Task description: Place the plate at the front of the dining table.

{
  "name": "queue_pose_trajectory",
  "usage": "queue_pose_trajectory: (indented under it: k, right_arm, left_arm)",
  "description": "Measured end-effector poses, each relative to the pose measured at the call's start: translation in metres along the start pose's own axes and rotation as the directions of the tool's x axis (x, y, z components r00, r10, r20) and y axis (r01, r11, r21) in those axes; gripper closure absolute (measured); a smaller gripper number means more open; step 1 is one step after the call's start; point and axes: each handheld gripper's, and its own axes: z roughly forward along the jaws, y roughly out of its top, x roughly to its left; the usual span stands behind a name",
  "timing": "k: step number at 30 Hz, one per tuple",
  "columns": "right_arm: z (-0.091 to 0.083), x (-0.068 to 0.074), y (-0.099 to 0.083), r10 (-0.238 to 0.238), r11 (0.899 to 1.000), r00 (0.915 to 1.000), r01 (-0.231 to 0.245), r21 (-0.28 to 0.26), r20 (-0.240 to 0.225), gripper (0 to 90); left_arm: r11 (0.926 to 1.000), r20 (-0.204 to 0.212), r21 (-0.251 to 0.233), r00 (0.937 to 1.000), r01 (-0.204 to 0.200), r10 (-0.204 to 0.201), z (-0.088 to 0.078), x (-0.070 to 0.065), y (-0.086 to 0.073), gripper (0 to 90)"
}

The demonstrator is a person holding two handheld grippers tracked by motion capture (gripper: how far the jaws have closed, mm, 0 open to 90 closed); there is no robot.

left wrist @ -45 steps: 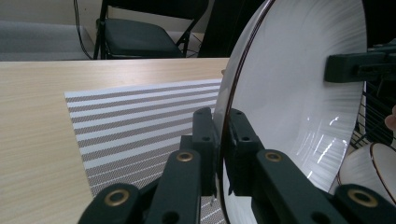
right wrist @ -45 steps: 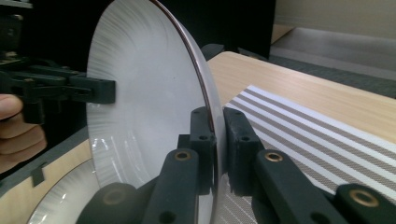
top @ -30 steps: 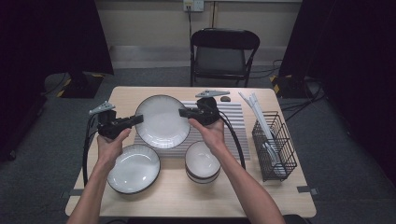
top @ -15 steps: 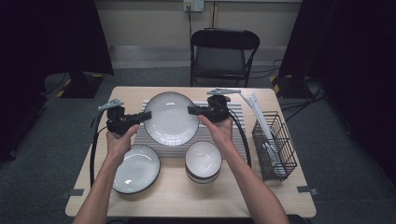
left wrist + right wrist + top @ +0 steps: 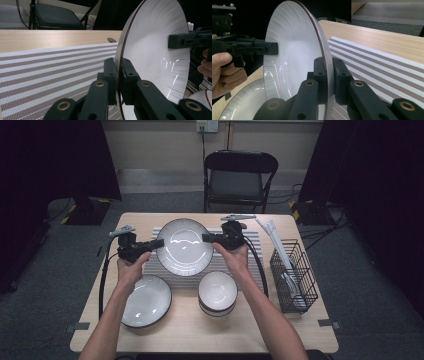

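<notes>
We hold the big plate over the striped mat, left gripper and right gripper each clamped on opposite rims; thin edge grips, so uneven lowering may slip it onto the bowl or small plate

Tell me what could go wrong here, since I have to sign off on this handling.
Each gripper pinches only the thin rim of the large plate, left gripper and right gripper on opposite edges, so it may pivot or slip. The bowl and smaller plate sit just below; a drop could chip them.
</notes>
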Motion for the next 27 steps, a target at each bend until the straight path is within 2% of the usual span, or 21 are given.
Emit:
queue_pose_trajectory:
  k: [5,11,21,23,27]
  right_arm:
    - [0.004,-0.004,0.001,0.008,1.0,1.0,-0.008,0.007,0.005,83.0]
    - [0.009,-0.008,0.0,0.025,0.999,0.9995,-0.026,0.036,0.021,83.1]
    - [0.018,-0.022,-0.005,0.076,0.995,0.9971,-0.076,0.061,0.002,83.4]
    - [0.019,-0.023,-0.005,0.087,0.994,0.9962,-0.087,0.07,0.004,83.4]
    - [0.022,-0.028,-0.007,0.097,0.992,0.9953,-0.097,0.075,0.0,83.5]
  left_arm:
    - [0.9999,0.003,0.006,1.0,0.009,-0.009,0.004,0.004,-0.001,84.7]
    - [0.9996,-0.016,0.021,0.9996,0.021,-0.021,0.01,0.007,-0.003,82.1]
    - [0.9974,0.009,0.045,0.9984,0.056,-0.056,0.022,0.016,-0.008,83.0]
    - [0.9971,-0.007,0.06,0.9988,0.048,-0.048,0.025,0.016,-0.01,84.5]
    - [0.9963,-0.014,0.075,0.999,0.043,-0.042,0.029,0.017,-0.012,83.7]
